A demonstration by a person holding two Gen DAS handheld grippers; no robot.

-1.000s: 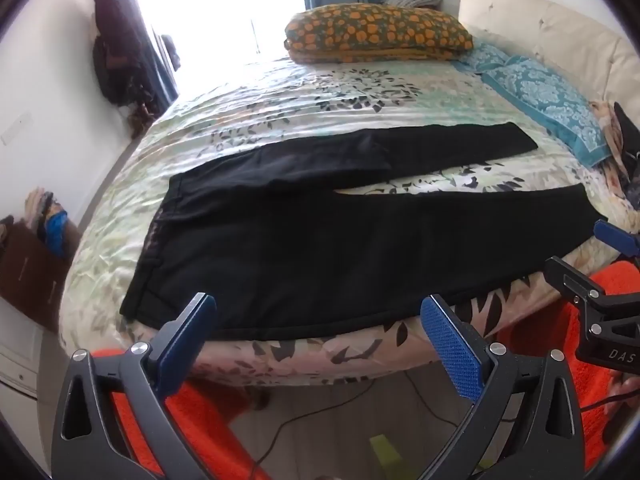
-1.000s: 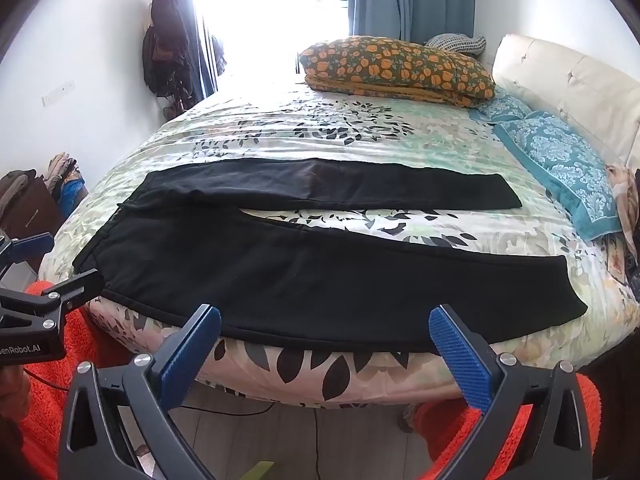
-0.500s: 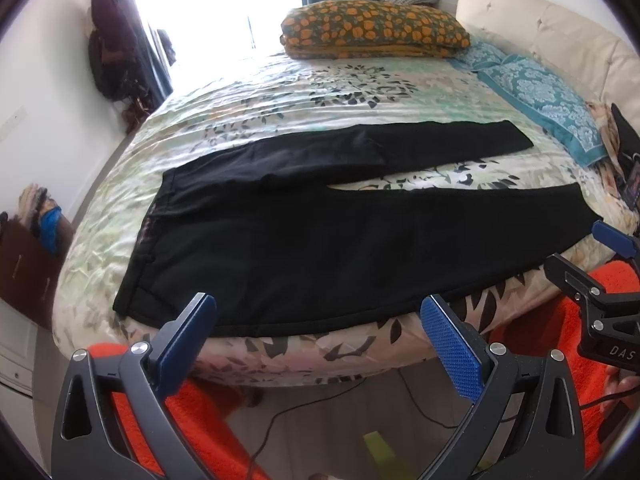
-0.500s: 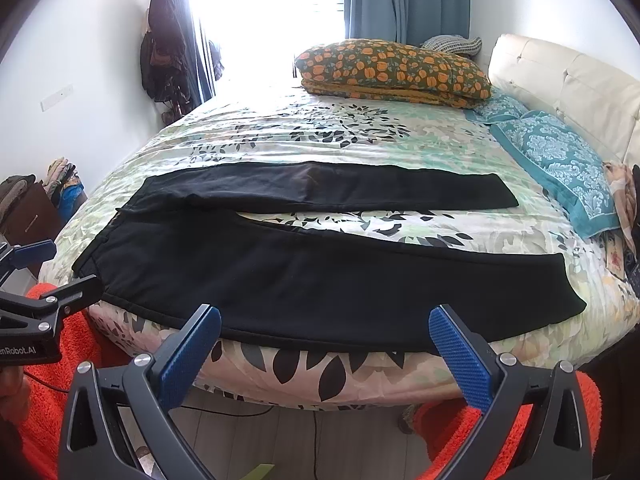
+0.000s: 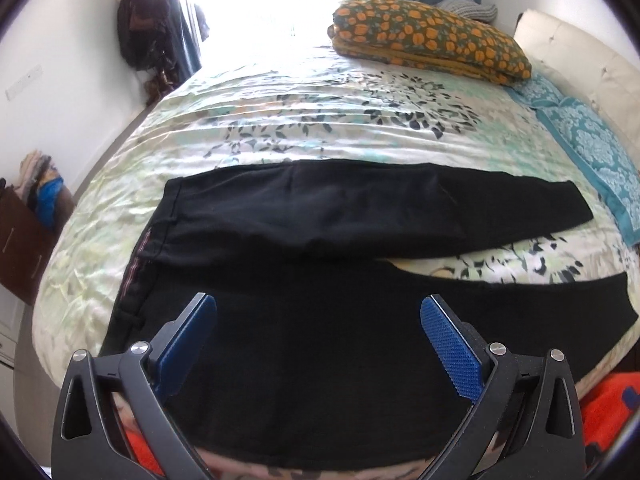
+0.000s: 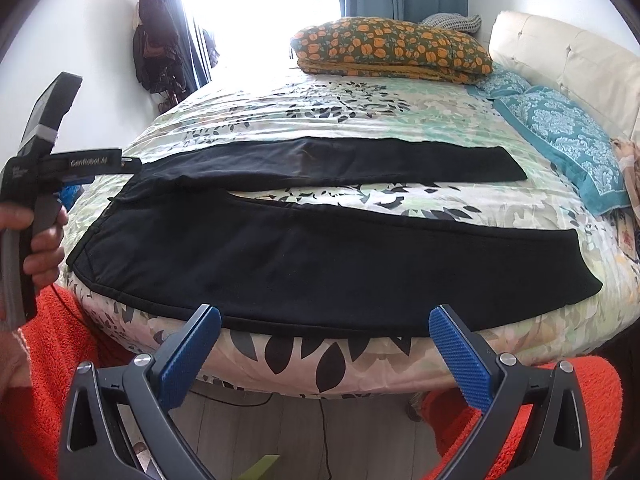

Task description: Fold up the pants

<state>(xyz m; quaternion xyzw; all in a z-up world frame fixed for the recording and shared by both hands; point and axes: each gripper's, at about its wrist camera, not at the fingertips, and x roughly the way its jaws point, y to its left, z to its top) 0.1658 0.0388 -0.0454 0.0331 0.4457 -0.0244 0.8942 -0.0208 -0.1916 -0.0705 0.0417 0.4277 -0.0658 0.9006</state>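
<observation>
Left gripper [image 5: 318, 322], fingers wide and empty, has swung in over the flat black pants [image 6: 320, 256] on the floral bedspread [image 6: 360, 120]; right gripper [image 6: 325, 332], equally wide, waits at the bed's edge, first fold apparently imminent.

The pants [image 5: 320, 340] are showing as matt black cloth, smooth and dense, with a striped woven lining peeking at the waistband. Under them the bedspread [image 5: 320, 120] is gleaming softly, a thin, slightly crinkled fabric printed with leaves. Beyond the pants, the orange-flowered pillow [image 6: 392, 46] is looking like plain matt cotton, and the headboard [image 6: 568, 60] beside it is reading as smooth, tufted cream leatherette. The left gripper [image 5: 318, 340] is presenting matt black plastic arms, bright metal screw heads and blue pads [image 5: 450, 350] with a rough, dotted texture; the right gripper [image 6: 324, 348] is looking the same. Below the bedspread, orange fleece [image 6: 68, 360] is appearing fuzzy and looped.
</observation>
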